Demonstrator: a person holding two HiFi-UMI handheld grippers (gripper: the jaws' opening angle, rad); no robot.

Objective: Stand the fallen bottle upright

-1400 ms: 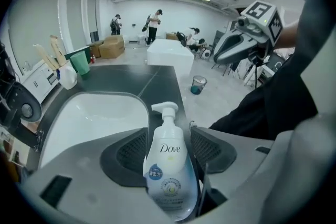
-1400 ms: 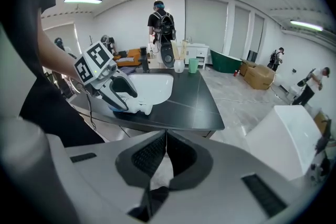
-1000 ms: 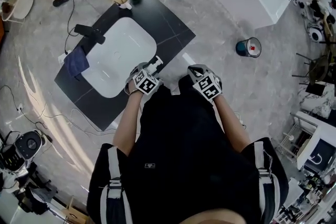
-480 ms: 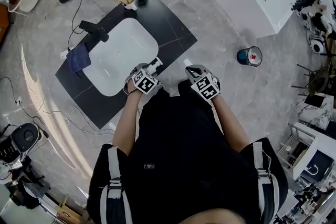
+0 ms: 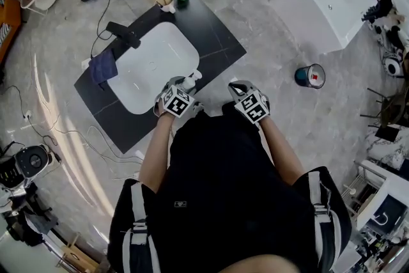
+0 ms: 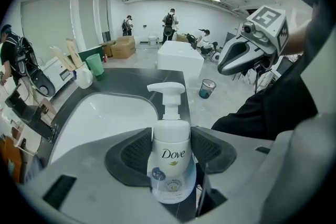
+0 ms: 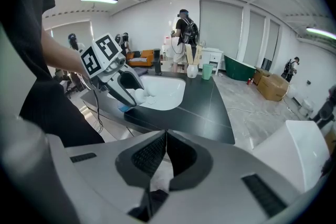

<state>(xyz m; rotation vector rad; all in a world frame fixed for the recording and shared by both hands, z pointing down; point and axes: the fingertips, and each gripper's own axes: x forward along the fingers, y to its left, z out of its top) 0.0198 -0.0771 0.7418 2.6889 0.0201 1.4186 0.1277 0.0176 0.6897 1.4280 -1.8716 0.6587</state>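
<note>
We see our left gripper [image 6: 171,150] clamped on a white pump bottle [image 6: 169,136], upright at six o'clock. A sink [image 6: 105,118] lies at ten o'clock, a green cup [image 6: 95,64] at eleven, the right gripper [image 6: 231,63] at two.

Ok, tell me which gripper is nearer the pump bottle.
Left. The left gripper is closed on the pump bottle, a pad on each side; the right gripper, shut and empty, is apart to its right.

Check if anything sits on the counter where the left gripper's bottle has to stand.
Nothing visible does. The bottle is upright in the left gripper, over the black counter beside the sink basin. The green cup stands at the far corner. The spot beneath is hidden.
</note>
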